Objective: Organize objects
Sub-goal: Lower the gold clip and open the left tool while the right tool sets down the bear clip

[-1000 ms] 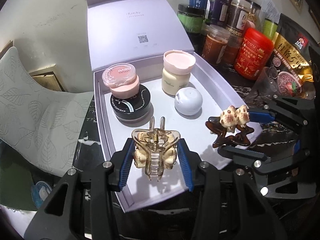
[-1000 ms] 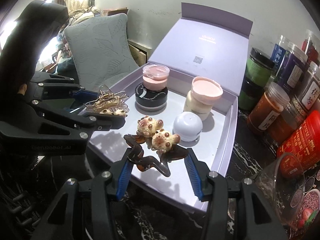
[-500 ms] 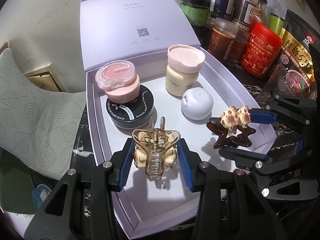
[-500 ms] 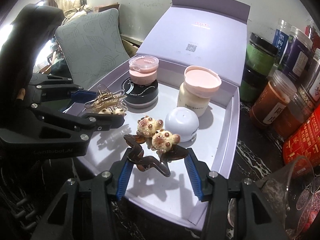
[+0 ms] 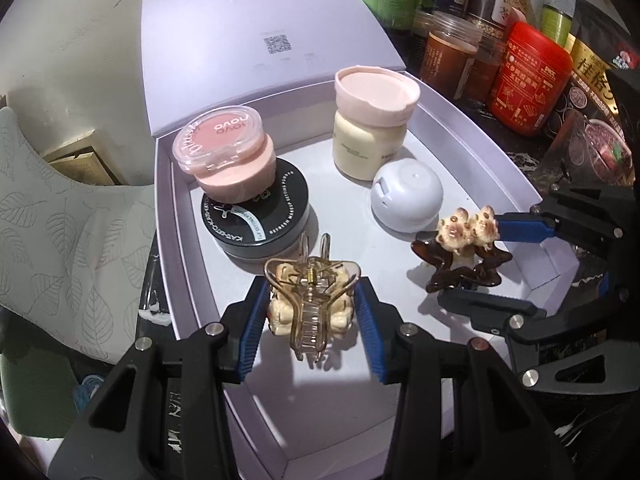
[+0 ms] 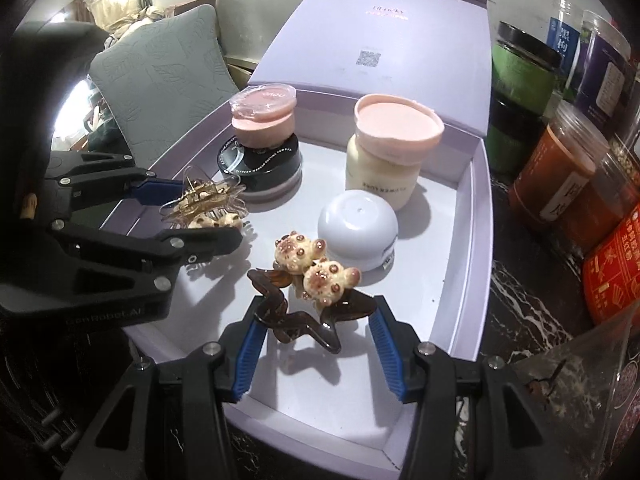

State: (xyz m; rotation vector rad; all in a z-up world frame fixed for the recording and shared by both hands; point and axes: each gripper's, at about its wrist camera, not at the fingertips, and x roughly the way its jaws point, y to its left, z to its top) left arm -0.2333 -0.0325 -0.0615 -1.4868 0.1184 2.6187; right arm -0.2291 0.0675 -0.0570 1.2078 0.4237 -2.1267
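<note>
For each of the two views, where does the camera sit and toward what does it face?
Left wrist: sits behind the left tongs, which grip the gold hair clip; faces the lilac box; right tongs enter at right.
Right wrist: sits behind the right tongs, which grip the brown hair clip; faces the same box; left tongs enter at left.
Shared: both clips, white dome, jars.
</note>
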